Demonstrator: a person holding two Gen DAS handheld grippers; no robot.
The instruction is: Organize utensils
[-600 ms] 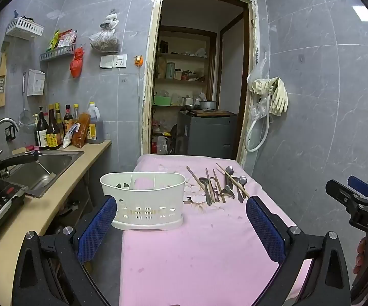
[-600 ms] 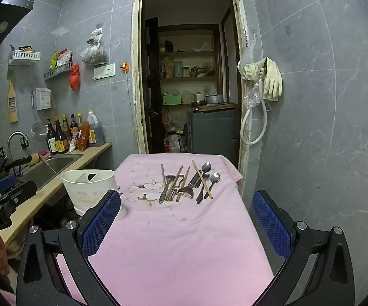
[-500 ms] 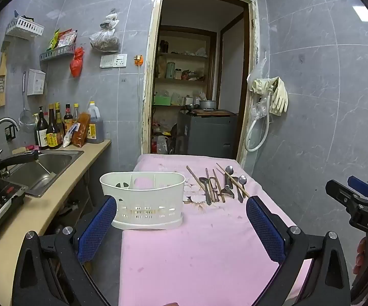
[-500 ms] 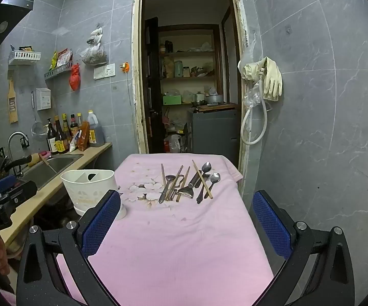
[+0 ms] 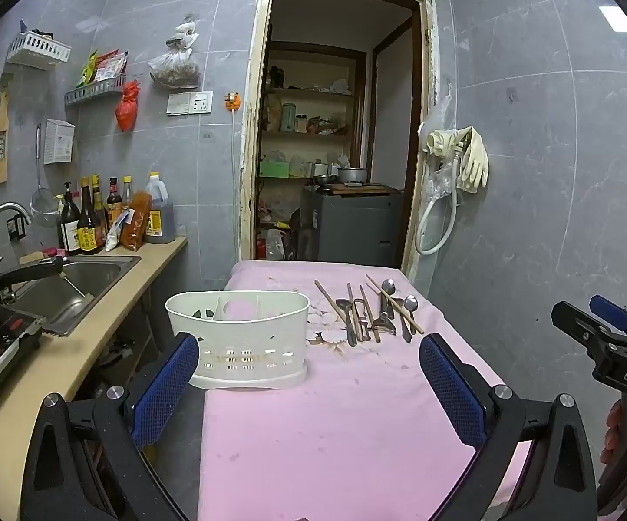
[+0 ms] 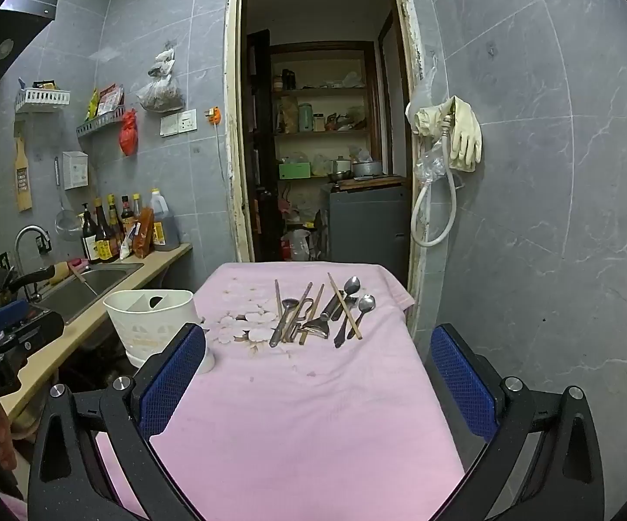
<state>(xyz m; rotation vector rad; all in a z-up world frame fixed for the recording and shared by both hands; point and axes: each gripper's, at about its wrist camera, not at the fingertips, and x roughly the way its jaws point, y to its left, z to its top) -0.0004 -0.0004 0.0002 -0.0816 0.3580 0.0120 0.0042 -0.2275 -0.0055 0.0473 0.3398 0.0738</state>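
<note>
On the pink cloth (image 5: 339,425), utensils (image 6: 318,312); holder's (image 5: 237,338) divider seemingly clearer leftward.

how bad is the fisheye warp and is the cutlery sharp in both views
Left wrist view: door frame bows, corners vignette black, utensils sharp. Right wrist view: same bowing and dark corners, utensils in focus, room dim, no glare.

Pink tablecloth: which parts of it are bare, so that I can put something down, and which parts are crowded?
The near half of the pink tablecloth is bare, between the white plastic utensil basket on its left edge and the right edge. The far strip beyond the utensils is also free. It is crowded at the far right, where metal spoons and wooden chopsticks lie together.
</note>
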